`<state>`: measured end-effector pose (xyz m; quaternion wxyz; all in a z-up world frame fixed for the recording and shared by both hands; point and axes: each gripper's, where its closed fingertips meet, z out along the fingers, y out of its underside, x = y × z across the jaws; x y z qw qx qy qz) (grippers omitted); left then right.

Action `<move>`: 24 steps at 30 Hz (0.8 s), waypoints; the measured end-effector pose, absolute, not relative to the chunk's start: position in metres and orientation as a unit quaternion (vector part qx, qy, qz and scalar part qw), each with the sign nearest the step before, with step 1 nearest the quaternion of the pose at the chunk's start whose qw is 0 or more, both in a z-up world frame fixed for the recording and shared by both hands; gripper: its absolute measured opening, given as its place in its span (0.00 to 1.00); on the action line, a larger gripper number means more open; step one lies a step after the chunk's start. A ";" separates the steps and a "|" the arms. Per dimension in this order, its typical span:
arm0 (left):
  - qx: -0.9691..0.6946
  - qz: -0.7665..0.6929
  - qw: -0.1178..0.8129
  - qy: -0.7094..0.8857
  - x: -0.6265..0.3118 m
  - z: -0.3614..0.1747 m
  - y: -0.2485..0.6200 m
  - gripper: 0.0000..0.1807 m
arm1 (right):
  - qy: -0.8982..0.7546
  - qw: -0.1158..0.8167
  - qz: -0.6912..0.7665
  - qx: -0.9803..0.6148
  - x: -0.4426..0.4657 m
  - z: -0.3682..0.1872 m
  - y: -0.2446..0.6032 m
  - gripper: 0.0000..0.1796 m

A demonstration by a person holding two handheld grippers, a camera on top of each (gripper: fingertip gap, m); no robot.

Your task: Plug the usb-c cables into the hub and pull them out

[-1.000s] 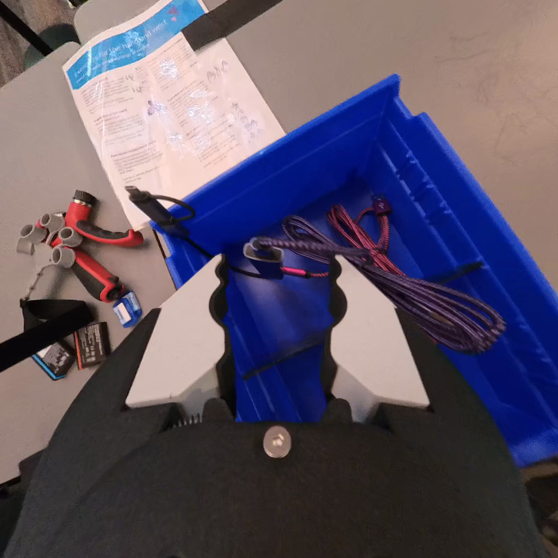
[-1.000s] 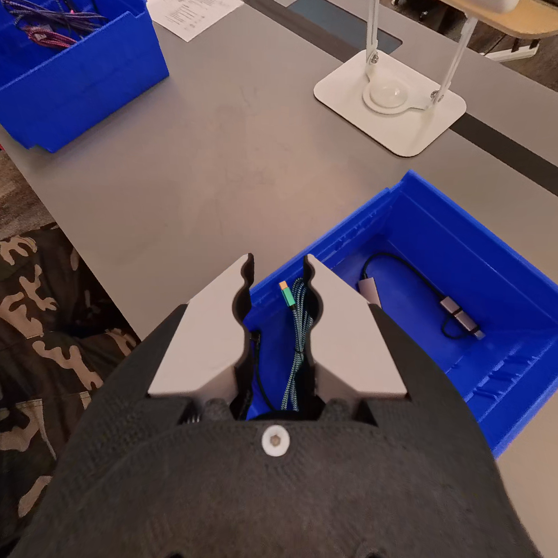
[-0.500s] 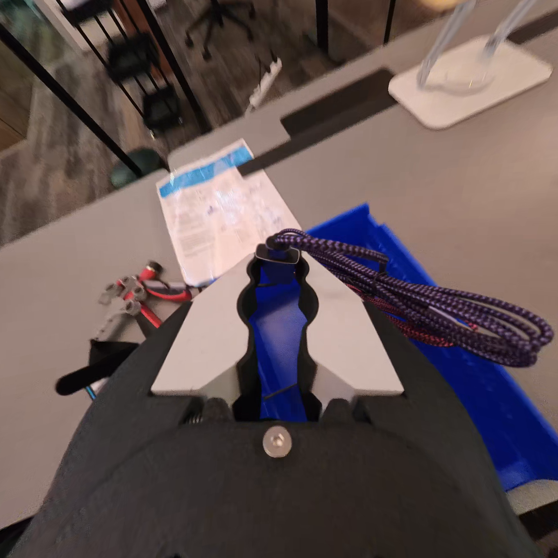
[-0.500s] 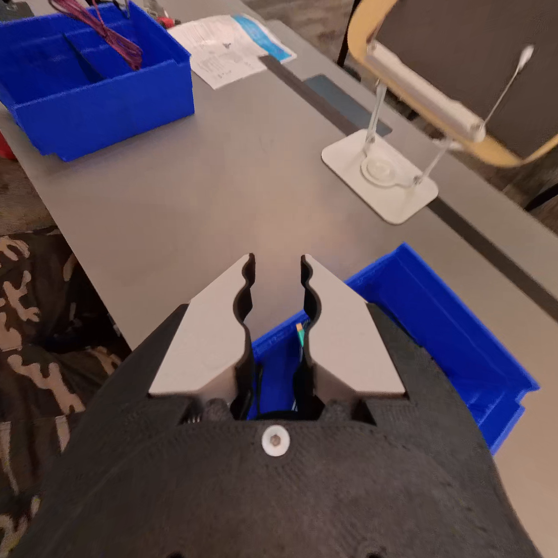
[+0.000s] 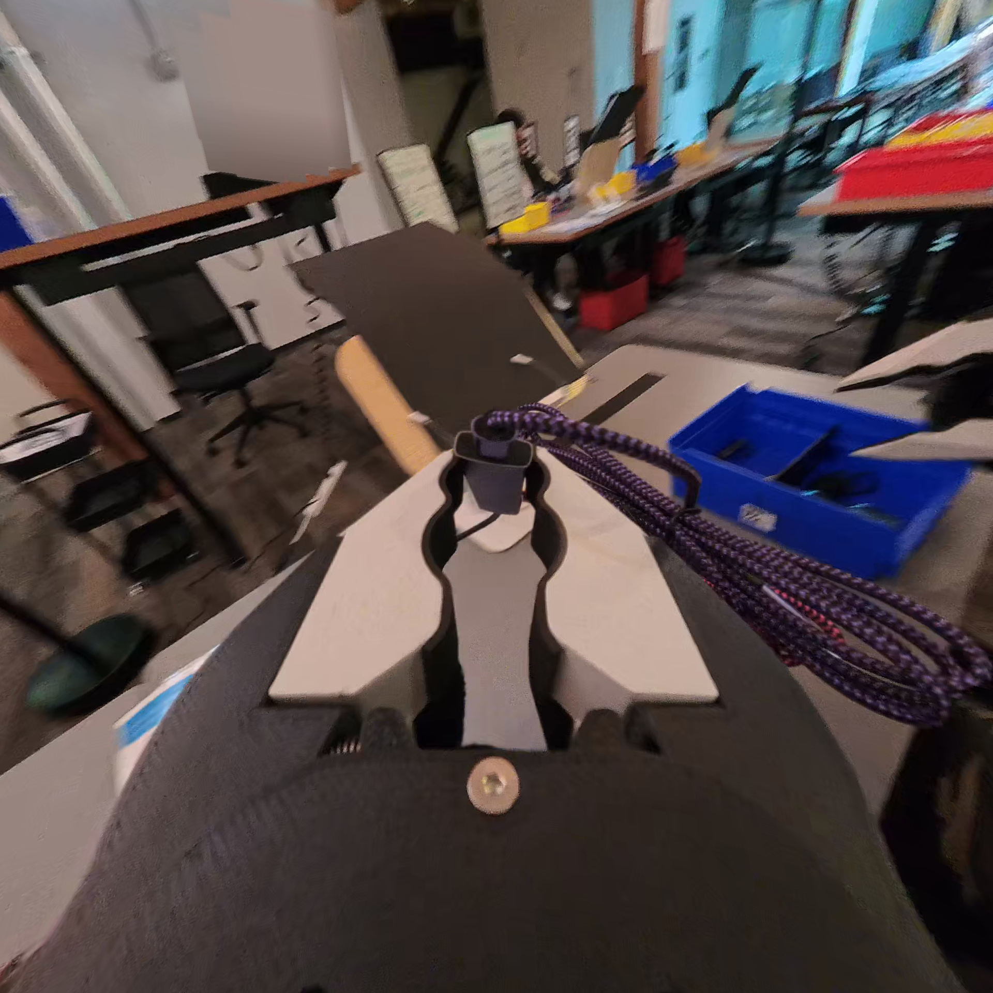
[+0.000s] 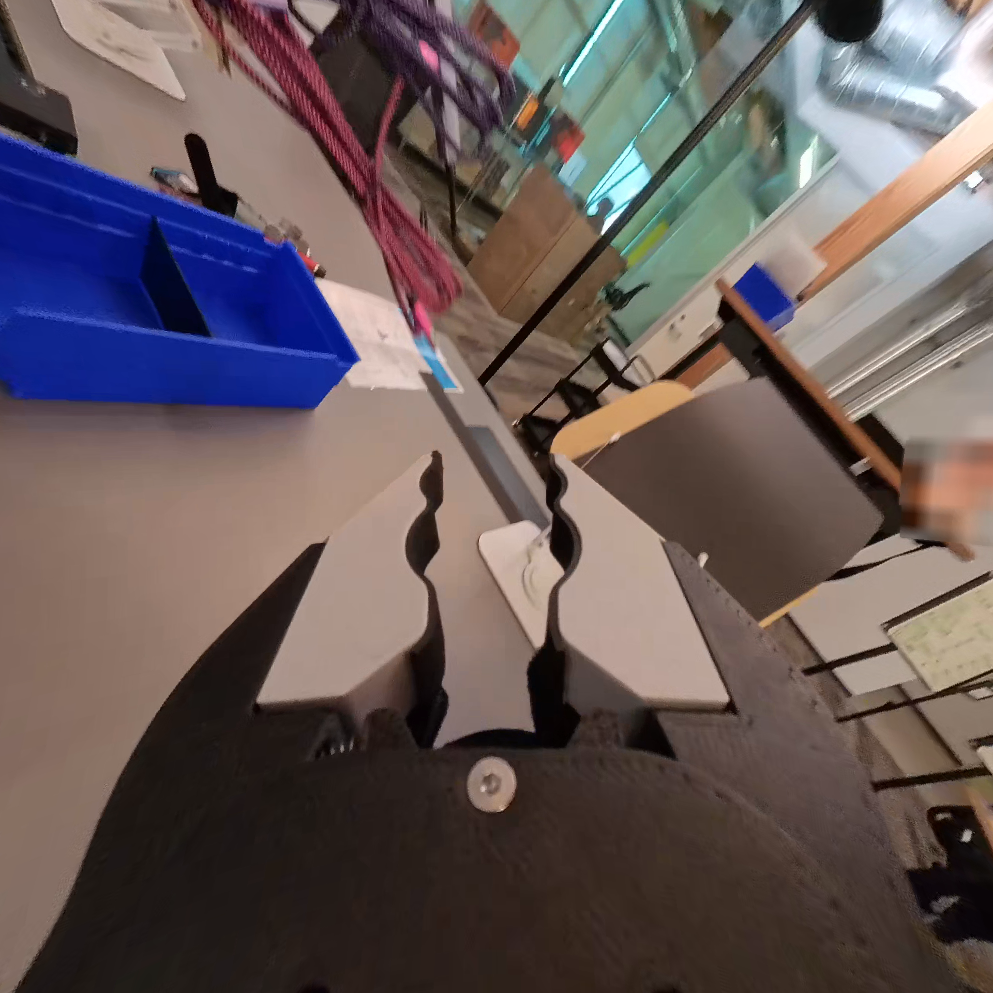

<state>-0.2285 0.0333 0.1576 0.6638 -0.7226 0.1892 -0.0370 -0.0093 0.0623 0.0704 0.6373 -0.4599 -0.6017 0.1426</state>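
Two grippers: both have pale grey wedge fingers with wavy black inner pads on textured black bodies.
Left gripper point(image 5: 493, 473): closed on the hub point(image 5: 493, 475) — a small grey-blue metallic block with rounded corners, pinched at the fingertips and lifted above the table.
Purple cable point(image 5: 763, 580): braided purple-and-black cord, bundled in long loops, hanging from the hub's top end toward the right; a red braided strand shows beneath it.
Right gripper point(image 6: 493, 473): fingers parted, nothing between them, held over the table.
Red cable point(image 6: 397, 215): braided magenta cord, seen from the right wrist view dangling in loops beside the purple one, blurred.
Near bin point(image 6: 161, 371): blue plastic, ribbed inner walls, a dark divider across it; no cables visible inside.
Far bin point(image 5: 806, 510): blue plastic on the table to the right of the left gripper, holding dark cables — details too blurred to tell.
Table point(image 6: 161, 510): smooth matte grey top, with a white rounded stand base point(image 6: 516, 569) and printed sheets point(image 6: 381, 344).
Room: workshop with wood-edged desks, black office chairs, and red and yellow bins.
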 end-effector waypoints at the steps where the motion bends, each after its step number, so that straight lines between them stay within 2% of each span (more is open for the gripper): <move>1: -0.715 -0.067 0.668 0.196 -0.211 0.158 0.036 0.12 | -0.596 0.651 0.144 -0.448 -0.013 0.077 0.059 0.20; 5: -0.687 -0.194 0.673 0.196 -0.154 0.149 0.048 0.12 | -0.585 0.677 0.163 -0.415 -0.021 0.092 0.052 0.19; 9: -0.674 -0.305 0.646 0.192 -0.111 0.125 0.059 0.12 | -0.533 0.704 0.183 -0.432 -0.004 0.103 0.067 0.06; 11: -0.668 -0.336 0.634 0.197 -0.096 0.115 0.062 0.12 | -0.511 0.696 0.208 -0.460 0.008 0.100 0.086 0.07; 12: -0.670 -0.344 0.624 0.208 -0.089 0.109 0.063 0.12 | -0.520 0.672 0.217 -0.481 0.010 0.089 0.094 0.08; 14: -0.677 -0.342 0.610 0.231 -0.077 0.100 0.064 0.12 | -0.541 0.605 0.242 -0.532 0.007 0.058 0.108 0.18; 16: -0.677 -0.345 0.597 0.257 -0.063 0.094 0.061 0.12 | -0.584 0.524 0.294 -0.545 -0.003 0.027 0.099 0.22; 19: -0.681 -0.350 0.578 0.282 -0.045 0.089 0.059 0.12 | -0.609 0.468 0.348 -0.538 -0.020 0.000 0.084 0.33; 22: -0.690 -0.352 0.557 0.298 -0.029 0.082 0.058 0.12 | -0.607 0.465 0.395 -0.508 -0.034 -0.001 0.068 0.28; 24: -0.701 -0.344 0.543 0.310 -0.021 0.073 0.060 0.12 | -0.604 0.480 0.406 -0.489 -0.041 0.003 0.060 0.14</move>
